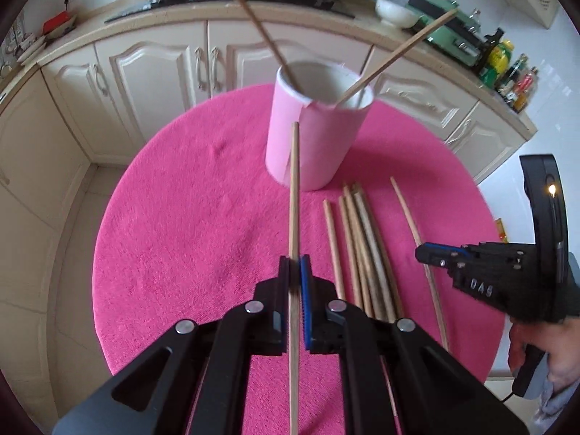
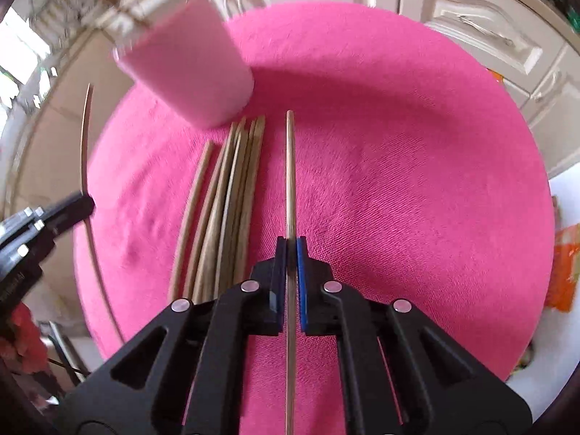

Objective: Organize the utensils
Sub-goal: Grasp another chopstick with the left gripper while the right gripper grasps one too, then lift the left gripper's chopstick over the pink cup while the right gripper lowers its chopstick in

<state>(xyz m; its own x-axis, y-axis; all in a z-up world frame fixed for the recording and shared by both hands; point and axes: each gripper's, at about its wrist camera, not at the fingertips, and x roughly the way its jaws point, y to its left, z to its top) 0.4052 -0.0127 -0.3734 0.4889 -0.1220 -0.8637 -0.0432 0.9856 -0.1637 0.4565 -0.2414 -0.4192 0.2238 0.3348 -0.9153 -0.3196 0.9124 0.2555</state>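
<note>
wooden chopstick sat clamped in the left tool; the right tool gripped another thin wooden chopstick beside the pink cylindrical holder.

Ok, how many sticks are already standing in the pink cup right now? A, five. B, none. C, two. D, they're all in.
C: the left wrist view shows two sticks leaning out of the pink cup, while a bundle lies on the pink cloth and each set of tongs grips one more.
</note>
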